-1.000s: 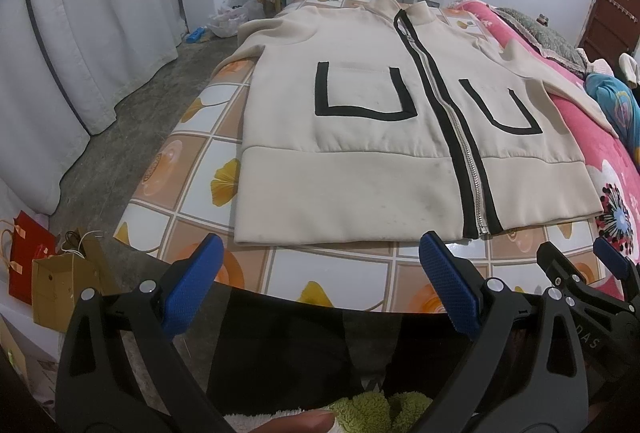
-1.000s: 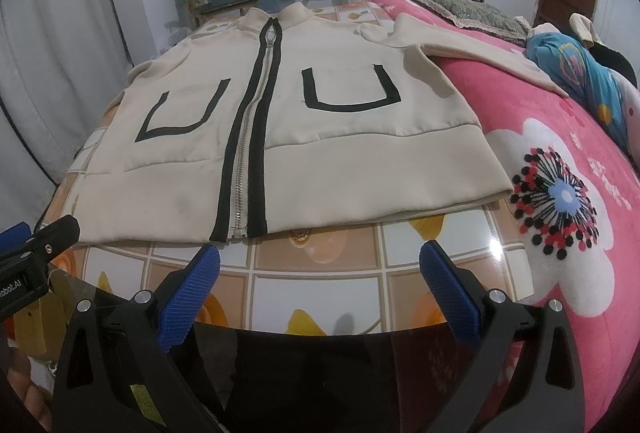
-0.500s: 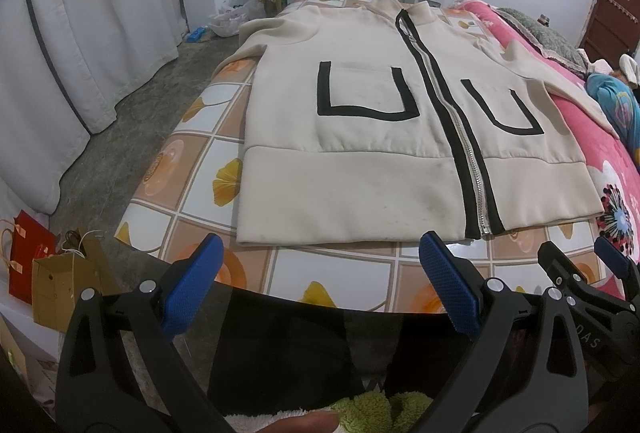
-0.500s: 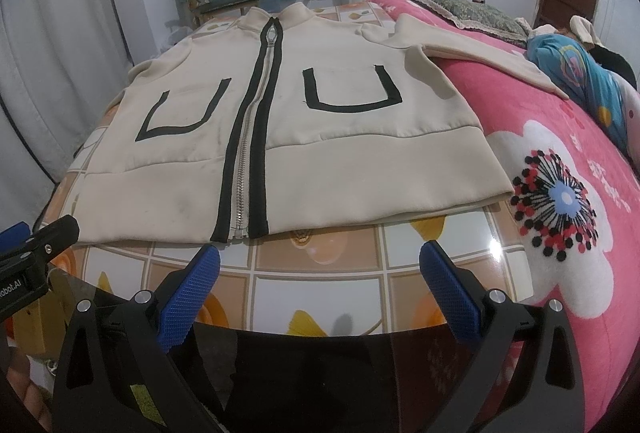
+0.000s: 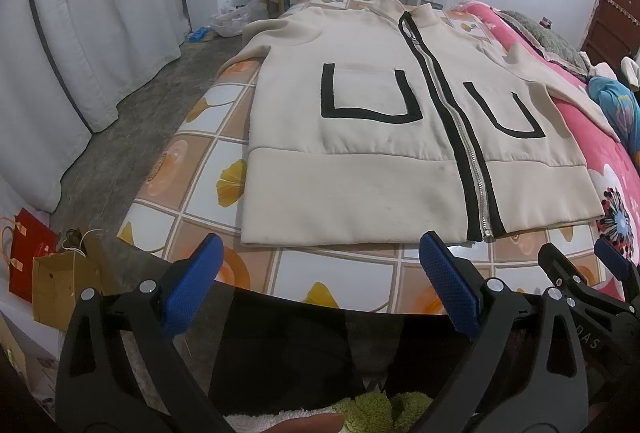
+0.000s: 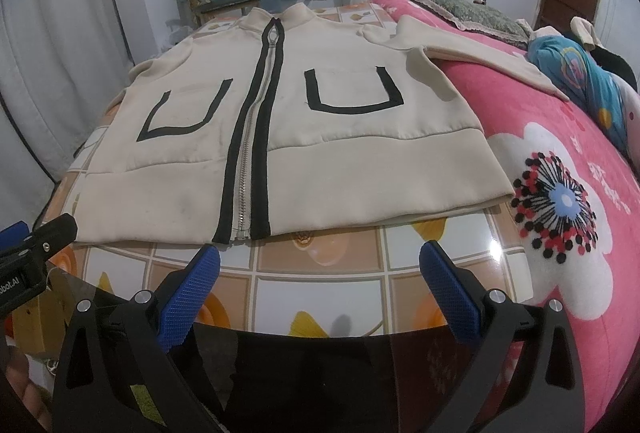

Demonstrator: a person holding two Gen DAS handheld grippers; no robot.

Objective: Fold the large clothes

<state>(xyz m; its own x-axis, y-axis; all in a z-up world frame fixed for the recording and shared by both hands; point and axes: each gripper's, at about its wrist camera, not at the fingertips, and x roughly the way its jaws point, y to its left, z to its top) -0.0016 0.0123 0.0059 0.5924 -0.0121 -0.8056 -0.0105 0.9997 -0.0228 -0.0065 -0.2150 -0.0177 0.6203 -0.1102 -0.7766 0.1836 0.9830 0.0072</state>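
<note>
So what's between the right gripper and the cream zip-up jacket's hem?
Right wrist view: only bare tiled-pattern glossy tabletop between right gripper and the cream zip-up jacket.

A bed [image 5: 224,137] carries everything, covered by a glossy sheet [image 6: 320,273] printed with orange and white squares and yellow leaves. Flat on that sheet lies a cream jacket [image 5: 360,169], zipped shut, its collar toward 12 o'clock and its hem toward 6 o'clock. At 3 o'clock a pink flowered blanket [image 6: 560,161] overlaps the sheet, and one jacket sleeve [image 6: 480,53] stretches across it. Further toward 2 o'clock a blue cloth bundle [image 6: 580,81] rests on the blanket.
</note>
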